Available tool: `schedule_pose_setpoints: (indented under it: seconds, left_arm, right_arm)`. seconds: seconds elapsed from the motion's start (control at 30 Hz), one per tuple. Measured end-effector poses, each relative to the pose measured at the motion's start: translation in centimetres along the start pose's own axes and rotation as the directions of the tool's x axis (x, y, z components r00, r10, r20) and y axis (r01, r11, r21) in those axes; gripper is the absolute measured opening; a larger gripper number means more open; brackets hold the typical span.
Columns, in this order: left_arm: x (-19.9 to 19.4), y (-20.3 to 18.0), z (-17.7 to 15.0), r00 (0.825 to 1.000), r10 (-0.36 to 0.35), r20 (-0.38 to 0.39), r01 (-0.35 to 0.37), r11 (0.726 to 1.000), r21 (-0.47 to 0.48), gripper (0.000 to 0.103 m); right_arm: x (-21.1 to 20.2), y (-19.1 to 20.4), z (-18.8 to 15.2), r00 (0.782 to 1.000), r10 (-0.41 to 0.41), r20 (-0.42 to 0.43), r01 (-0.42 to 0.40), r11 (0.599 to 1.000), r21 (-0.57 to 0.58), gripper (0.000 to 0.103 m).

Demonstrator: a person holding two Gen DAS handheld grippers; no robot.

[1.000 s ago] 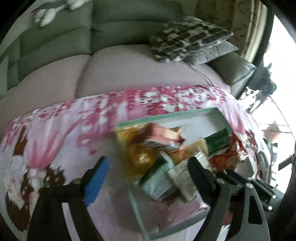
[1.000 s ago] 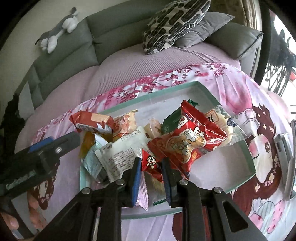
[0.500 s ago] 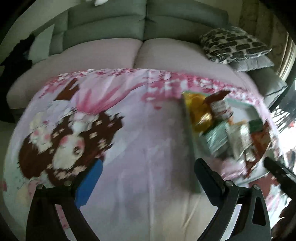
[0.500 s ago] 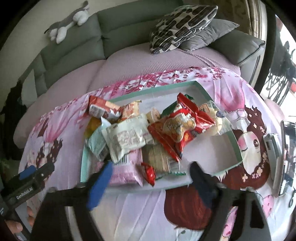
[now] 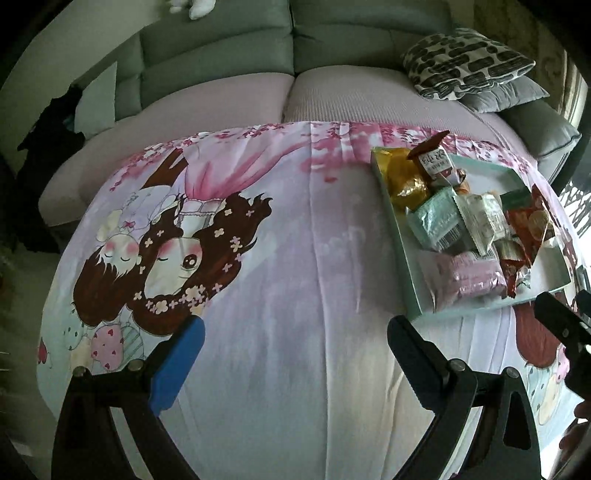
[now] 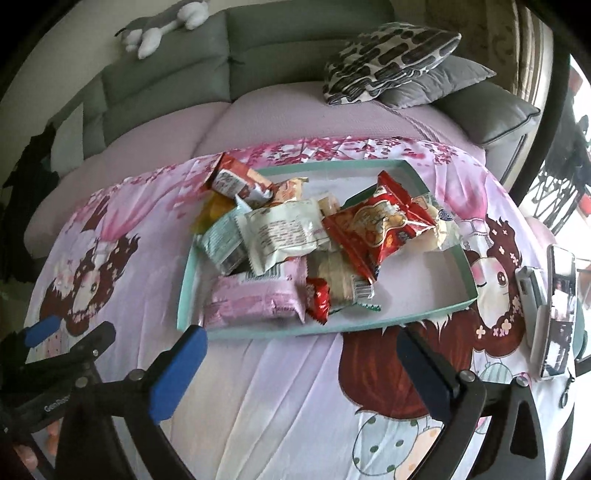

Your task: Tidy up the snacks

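Observation:
A teal-rimmed tray (image 6: 186,275) lies on the cartoon-print cloth (image 6: 280,387) and holds a pile of snack packets: a pink packet (image 6: 255,299), a white packet (image 6: 284,232), a big red packet (image 6: 380,225) and a small red candy (image 6: 318,297). My right gripper (image 6: 301,354) is open and empty just in front of the tray's near rim. My left gripper (image 5: 293,341) is open and empty over bare cloth, left of the tray (image 5: 397,229). The left gripper also shows in the right wrist view (image 6: 62,339).
A grey sofa (image 6: 295,40) with patterned cushions (image 6: 391,59) runs behind the table. A phone (image 6: 559,306) and a white device (image 6: 530,299) lie at the right edge of the cloth. A plush toy (image 6: 162,22) sits on the sofa back.
My right gripper opened, let go of the small red candy into the tray and pulled back. My left gripper swung left, away from the tray, over bare cloth.

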State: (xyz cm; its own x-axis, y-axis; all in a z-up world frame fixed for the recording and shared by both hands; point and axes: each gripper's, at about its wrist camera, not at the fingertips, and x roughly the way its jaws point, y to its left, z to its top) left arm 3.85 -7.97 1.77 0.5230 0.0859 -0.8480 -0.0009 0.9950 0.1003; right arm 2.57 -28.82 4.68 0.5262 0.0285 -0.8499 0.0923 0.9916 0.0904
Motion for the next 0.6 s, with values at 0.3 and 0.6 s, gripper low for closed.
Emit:
schedule_pose_setpoints:
  seconds: [0.3, 0.6]
  left_arm:
    - [-0.06, 0.84, -0.32, 1.000, 0.015, -0.013, -0.015, 1.000, -0.019, 0.099]
    - [0.32, 0.58, -0.31, 0.999, 0.019, -0.037, -0.020, 1.000, -0.017, 0.099]
  right_arm:
    - [-0.19, 0.07, -0.22, 1.000, -0.012, -0.005, 0.012, 1.000, -0.004, 0.103]
    - [0.06, -0.38, -0.26, 1.000, -0.013, -0.014, 0.013, 1.000, 0.009, 0.103]
